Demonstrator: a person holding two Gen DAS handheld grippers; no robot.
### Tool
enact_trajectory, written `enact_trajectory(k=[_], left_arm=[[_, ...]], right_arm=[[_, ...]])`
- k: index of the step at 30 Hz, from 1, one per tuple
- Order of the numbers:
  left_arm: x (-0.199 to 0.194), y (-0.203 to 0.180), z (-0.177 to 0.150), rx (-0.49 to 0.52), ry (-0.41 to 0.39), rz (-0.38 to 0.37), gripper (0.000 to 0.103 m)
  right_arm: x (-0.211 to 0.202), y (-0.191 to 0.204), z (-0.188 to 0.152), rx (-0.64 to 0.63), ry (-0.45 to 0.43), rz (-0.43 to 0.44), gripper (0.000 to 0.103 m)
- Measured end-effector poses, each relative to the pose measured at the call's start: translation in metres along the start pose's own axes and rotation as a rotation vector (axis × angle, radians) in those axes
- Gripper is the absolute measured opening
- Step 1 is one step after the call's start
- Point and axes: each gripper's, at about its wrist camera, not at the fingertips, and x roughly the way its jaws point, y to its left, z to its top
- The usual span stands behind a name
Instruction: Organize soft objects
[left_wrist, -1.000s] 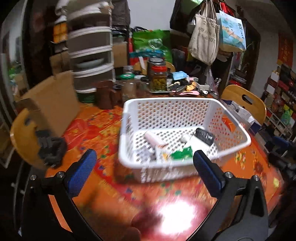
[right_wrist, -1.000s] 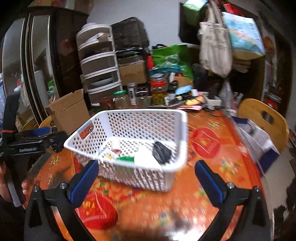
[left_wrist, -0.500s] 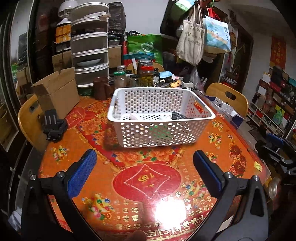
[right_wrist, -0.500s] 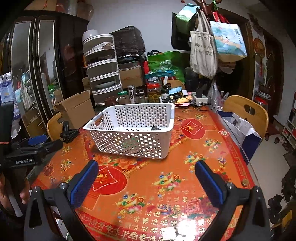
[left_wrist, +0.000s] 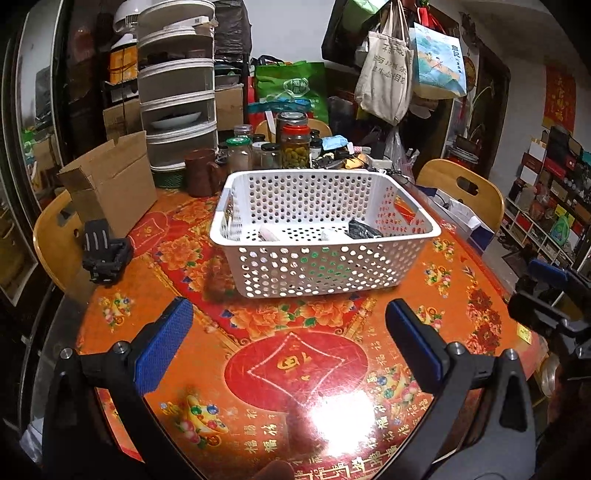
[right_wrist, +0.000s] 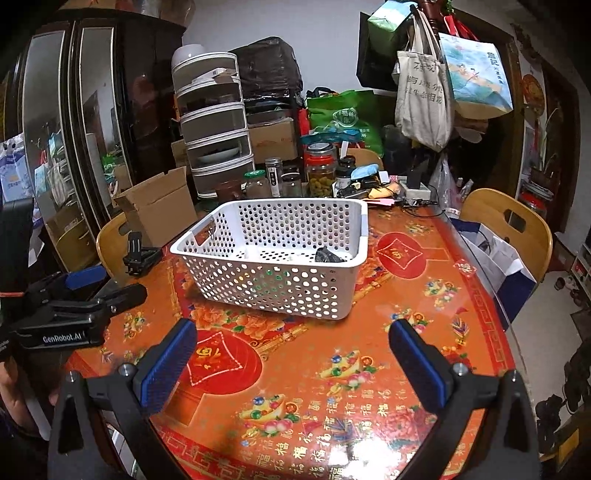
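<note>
A white perforated basket (left_wrist: 325, 258) (right_wrist: 273, 280) stands on the orange and red patterned table (left_wrist: 295, 369) (right_wrist: 332, 369). Small items lie inside it, among them a black crumpled object (left_wrist: 364, 230) (right_wrist: 328, 255), a pinkish tube (left_wrist: 267, 233) and something green seen through the holes. My left gripper (left_wrist: 290, 345) is open and empty, well short of the basket above the table's near part. My right gripper (right_wrist: 291, 356) is open and empty, also back from the basket. The left gripper's body also shows in the right wrist view (right_wrist: 70, 306).
Jars (left_wrist: 295, 147), a brown mug (left_wrist: 201, 177) and clutter stand behind the basket. A cardboard box (left_wrist: 110, 184) sits on the left chair. A black clamp-like object (left_wrist: 105, 253) lies at the table's left edge. Wooden chairs (right_wrist: 506, 225) flank the table.
Both grippers have pulled back and away from the basket, which now looks smaller and farther. Both stayed open and empty.
</note>
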Motion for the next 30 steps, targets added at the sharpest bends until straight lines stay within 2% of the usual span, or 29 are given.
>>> enact_trajectory(k=[30], left_arm=[[0.0038, -0.0053, 0.0019, 0.015, 0.007, -0.006, 0.103]], right_arm=[[0.0002, 0.0027, 0.0014, -0.005, -0.001, 0.005, 0.103]])
